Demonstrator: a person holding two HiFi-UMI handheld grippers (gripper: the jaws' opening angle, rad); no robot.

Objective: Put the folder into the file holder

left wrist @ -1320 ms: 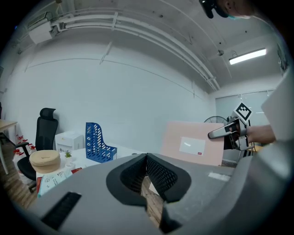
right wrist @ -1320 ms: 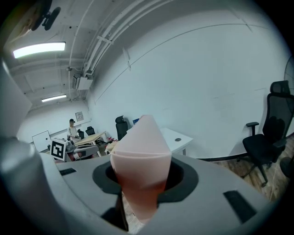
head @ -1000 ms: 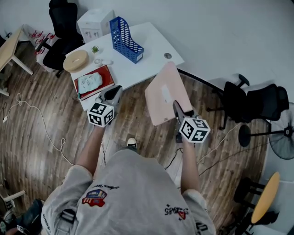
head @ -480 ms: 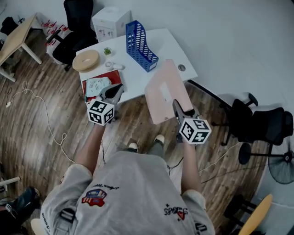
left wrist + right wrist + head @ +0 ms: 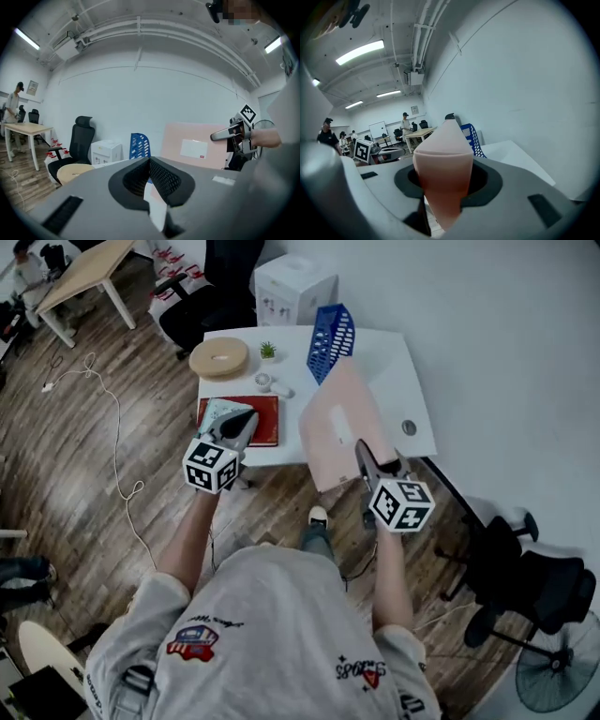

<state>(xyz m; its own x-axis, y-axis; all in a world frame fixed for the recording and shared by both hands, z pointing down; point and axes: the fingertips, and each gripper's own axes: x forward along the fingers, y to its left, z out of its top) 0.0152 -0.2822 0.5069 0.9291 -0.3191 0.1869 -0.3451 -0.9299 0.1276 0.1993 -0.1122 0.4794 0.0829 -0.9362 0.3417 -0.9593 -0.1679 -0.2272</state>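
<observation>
The pink folder (image 5: 336, 432) is tilted in the air over the near edge of the white table (image 5: 398, 381), clamped at its lower edge by the right gripper (image 5: 364, 457). The blue file holder (image 5: 330, 341) stands on the table just beyond it. The left gripper (image 5: 234, 427), jaws together and empty, hangs above a red book (image 5: 267, 420).
</observation>
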